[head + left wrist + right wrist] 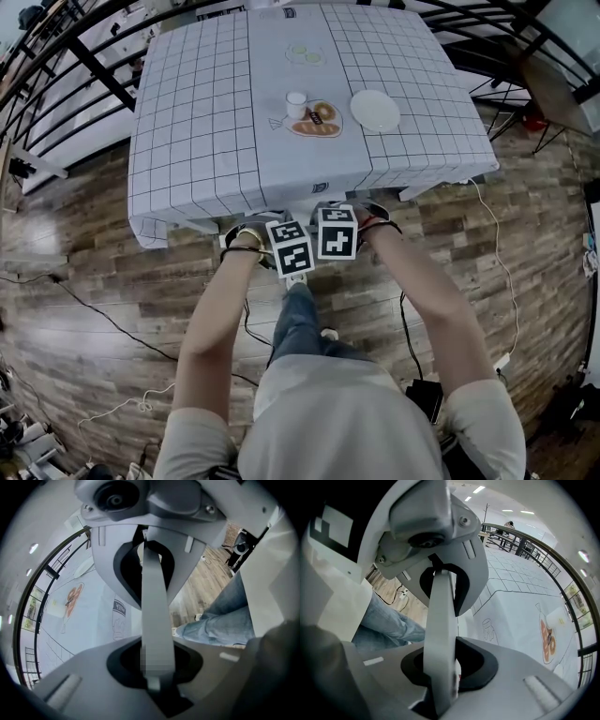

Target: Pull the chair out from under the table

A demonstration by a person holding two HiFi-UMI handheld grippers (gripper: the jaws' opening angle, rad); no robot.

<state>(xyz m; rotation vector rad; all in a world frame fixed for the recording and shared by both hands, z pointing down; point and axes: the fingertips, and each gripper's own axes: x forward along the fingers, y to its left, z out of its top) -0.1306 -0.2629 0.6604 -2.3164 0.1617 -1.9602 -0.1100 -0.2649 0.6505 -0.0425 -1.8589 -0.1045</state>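
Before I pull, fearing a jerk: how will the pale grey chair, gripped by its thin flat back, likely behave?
The pale grey chair back looks rigid in the left gripper and right gripper, so probably no flex. Its smooth face might slip. It should slide on the wooden plank floor, though the hanging checked tablecloth could snag.

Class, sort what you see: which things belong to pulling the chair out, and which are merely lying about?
Belonging: pale grey chair back; left tongs and right tongs, both clamped on it; square table under white grid-lined cloth.
Lying about: round white plate; small white cup; black cables on the wooden floor.
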